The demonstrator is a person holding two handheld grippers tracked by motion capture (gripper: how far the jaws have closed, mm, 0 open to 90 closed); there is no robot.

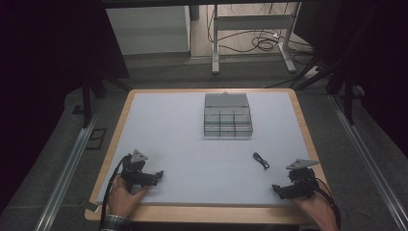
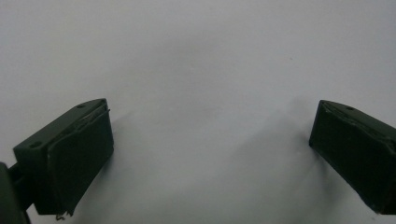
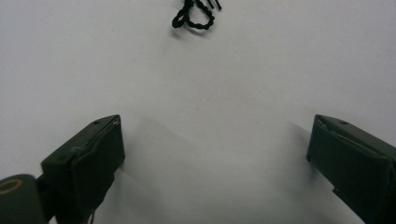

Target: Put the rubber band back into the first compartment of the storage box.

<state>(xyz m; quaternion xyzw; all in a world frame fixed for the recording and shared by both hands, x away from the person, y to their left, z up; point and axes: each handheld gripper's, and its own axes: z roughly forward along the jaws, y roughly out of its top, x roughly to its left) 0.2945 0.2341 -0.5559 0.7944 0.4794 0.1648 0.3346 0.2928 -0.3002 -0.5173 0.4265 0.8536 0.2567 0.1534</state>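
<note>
Working from the biggest thing down, we have the white table top (image 1: 192, 154) bare across most of its face, with the clear compartment box (image 1: 227, 116) sitting toward the far side, its lid tipped back and its small cells open to us. Nearer, our left gripper (image 1: 156, 176) rests low on the near left edge with its jaws spread wide and nothing between them, and our right gripper (image 1: 278, 189) sits at the near right edge, jaws likewise wide apart and empty. The smallest item, a short black twisted cord (image 1: 261, 160), lies loose on the table just ahead of the right gripper and well short of the box; in the right gripper view it shows as a little loop (image 3: 194, 16) beyond the jaws.

We judge the step in hand to be picking up that cord. To do it well, we should bring the right gripper forward, lower both jaws until they nearly touch the table, straddle the loop, and close gently.
</note>
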